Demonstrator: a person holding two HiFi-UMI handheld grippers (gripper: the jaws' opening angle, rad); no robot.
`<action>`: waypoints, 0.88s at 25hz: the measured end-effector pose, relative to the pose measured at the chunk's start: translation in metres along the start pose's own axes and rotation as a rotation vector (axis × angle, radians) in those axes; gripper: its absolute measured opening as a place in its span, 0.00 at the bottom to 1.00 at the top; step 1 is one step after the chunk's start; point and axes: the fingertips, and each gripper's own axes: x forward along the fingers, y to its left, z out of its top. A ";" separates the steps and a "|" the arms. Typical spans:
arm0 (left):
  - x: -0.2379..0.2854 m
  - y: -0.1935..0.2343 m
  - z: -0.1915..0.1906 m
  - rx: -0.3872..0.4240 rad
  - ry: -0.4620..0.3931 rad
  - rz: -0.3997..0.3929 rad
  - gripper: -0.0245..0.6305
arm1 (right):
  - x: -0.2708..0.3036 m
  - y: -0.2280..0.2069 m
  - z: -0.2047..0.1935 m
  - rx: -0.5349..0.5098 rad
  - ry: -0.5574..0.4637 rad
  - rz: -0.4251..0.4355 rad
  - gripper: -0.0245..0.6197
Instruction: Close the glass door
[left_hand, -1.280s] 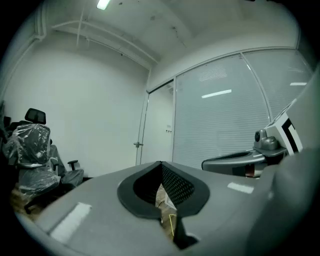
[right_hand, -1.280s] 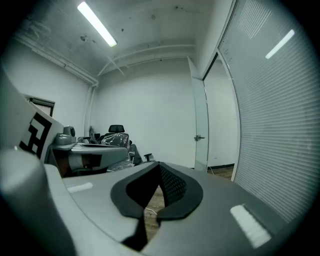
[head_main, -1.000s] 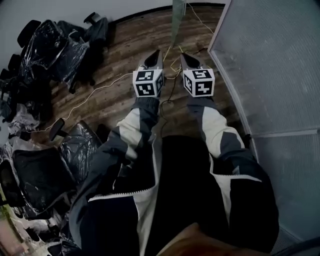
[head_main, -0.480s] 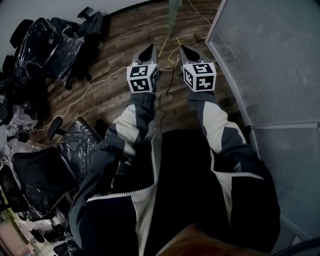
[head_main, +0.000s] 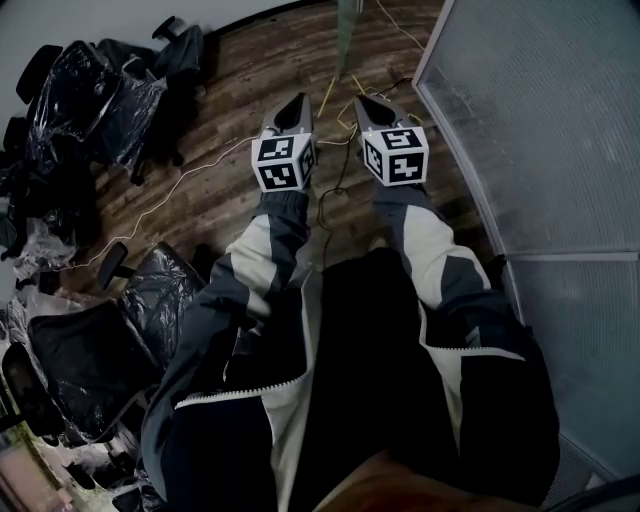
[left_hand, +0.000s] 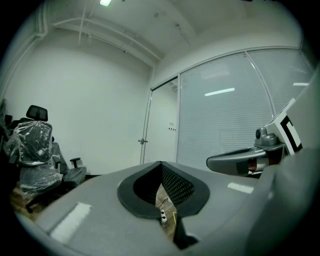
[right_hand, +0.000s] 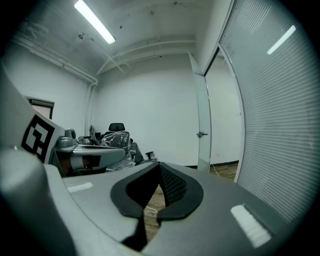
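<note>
Clenched tight, the left hand-held gripper (head_main: 293, 108) and the right hand-held gripper (head_main: 370, 107) are pointing forward side by side. Each has its jaws pressed together with nothing between them. I am watching them reach out over the wooden floor (head_main: 230, 190), with grey-and-white sleeves (head_main: 270, 250) trailing behind them.

To the right, a tall glass partition (head_main: 540, 120) with fine horizontal lines is running alongside the right hand-held gripper. The glass door (right_hand: 202, 117) is standing ahead of both hand-held grippers, well apart from them. It is swung open at the end of that partition, with the white wall showing past it.

On the left, office chairs (head_main: 95, 95) wrapped in plastic are crowding along the wall. Thin cables (head_main: 345, 95) are lying across the floor just beyond the jaw tips. A small door handle (right_hand: 201, 134) is sticking out partway up the door.
</note>
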 end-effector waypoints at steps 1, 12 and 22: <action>0.002 0.002 -0.001 0.000 0.002 0.001 0.04 | 0.004 0.000 -0.001 0.004 0.005 0.004 0.05; 0.064 0.028 -0.007 -0.034 0.043 0.046 0.04 | 0.073 -0.037 0.004 0.027 0.025 0.081 0.05; 0.199 0.051 0.011 -0.021 0.049 0.131 0.04 | 0.170 -0.130 0.033 -0.031 0.033 0.160 0.05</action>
